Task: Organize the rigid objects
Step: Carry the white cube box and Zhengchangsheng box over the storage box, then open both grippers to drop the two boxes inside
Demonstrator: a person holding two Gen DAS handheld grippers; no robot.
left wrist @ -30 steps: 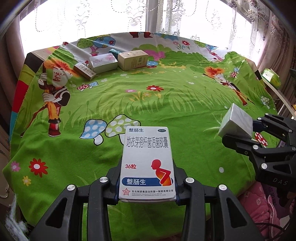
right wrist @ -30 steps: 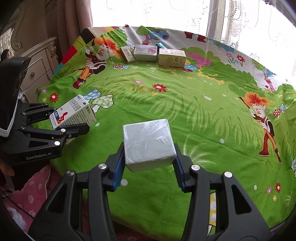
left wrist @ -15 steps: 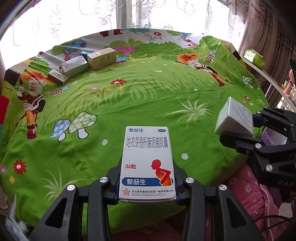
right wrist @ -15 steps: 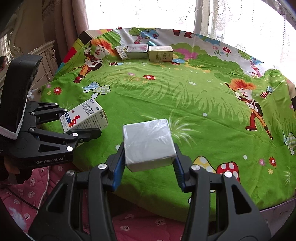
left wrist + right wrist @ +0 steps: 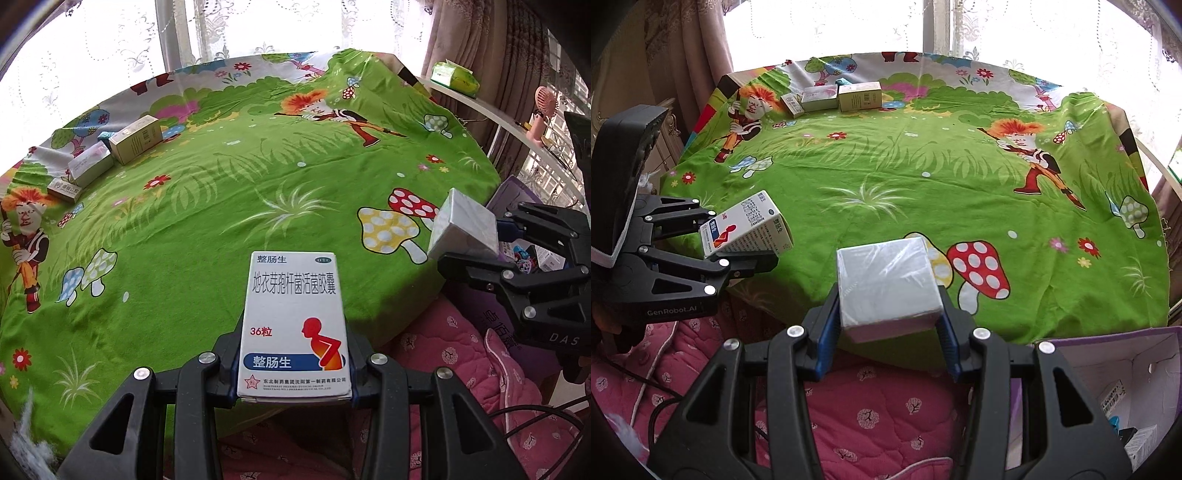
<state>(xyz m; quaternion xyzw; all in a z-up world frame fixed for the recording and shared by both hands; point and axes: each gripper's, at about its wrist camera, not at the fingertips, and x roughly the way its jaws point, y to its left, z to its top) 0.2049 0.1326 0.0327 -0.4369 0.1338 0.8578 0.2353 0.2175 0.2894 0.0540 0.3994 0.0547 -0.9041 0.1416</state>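
My left gripper (image 5: 293, 369) is shut on a white medicine box (image 5: 293, 317) with a red figure and blue band, held just above the near edge of the table. It also shows in the right wrist view (image 5: 746, 229). My right gripper (image 5: 886, 332) is shut on a plain silver-grey wrapped box (image 5: 886, 284), held past the table's near edge; it shows in the left wrist view (image 5: 463, 229). Three boxes lie in a row at the far left of the table: a small one (image 5: 792, 104), a white one (image 5: 818, 98) and a tan one (image 5: 858, 96).
The table wears a green cartoon cloth (image 5: 923, 177). A pink quilted cushion (image 5: 871, 410) lies below its near edge. An open purple bin (image 5: 1115, 384) with small boxes inside stands at lower right. A white shelf (image 5: 491, 110) with a tissue pack and pink fan runs on the right.
Both grippers have pulled back and swung right with their boxes, from over the cloth to the table's near edge. The purple bin has come into view.
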